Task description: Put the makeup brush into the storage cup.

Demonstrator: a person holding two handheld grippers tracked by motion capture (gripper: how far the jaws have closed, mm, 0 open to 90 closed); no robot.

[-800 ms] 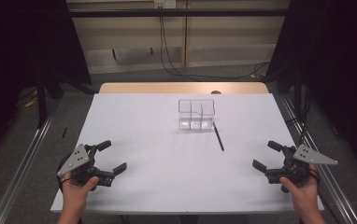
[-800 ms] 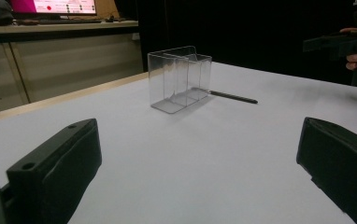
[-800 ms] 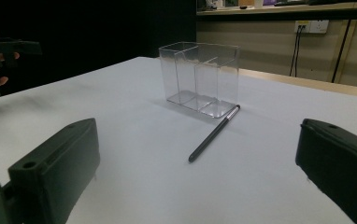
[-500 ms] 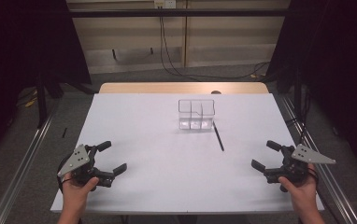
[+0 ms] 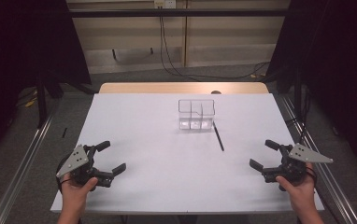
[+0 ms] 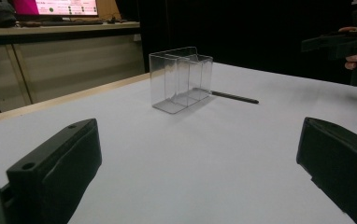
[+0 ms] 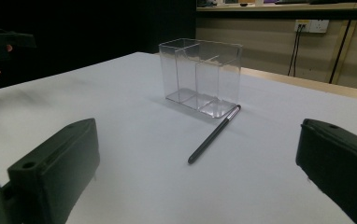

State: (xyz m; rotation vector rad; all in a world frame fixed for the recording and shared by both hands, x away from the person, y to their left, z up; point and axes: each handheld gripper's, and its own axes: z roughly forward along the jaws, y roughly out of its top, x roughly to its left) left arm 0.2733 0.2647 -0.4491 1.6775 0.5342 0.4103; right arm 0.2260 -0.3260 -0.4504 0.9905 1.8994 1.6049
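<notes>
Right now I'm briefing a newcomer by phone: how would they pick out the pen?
Start at the white table and find the clear plastic organizer standing past its middle. The pen lies flat just right of it, one end near the organizer's corner. It is the one thin, dark stick there.

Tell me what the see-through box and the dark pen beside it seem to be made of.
The box looks like clear hard plastic, probably acrylic: you see the table through its walls and inner dividers, and the edges catch light. The pen looks like dark plastic or metal with a dull sheen and a lighter, silvery tip toward the box; which one is unclear.
</notes>
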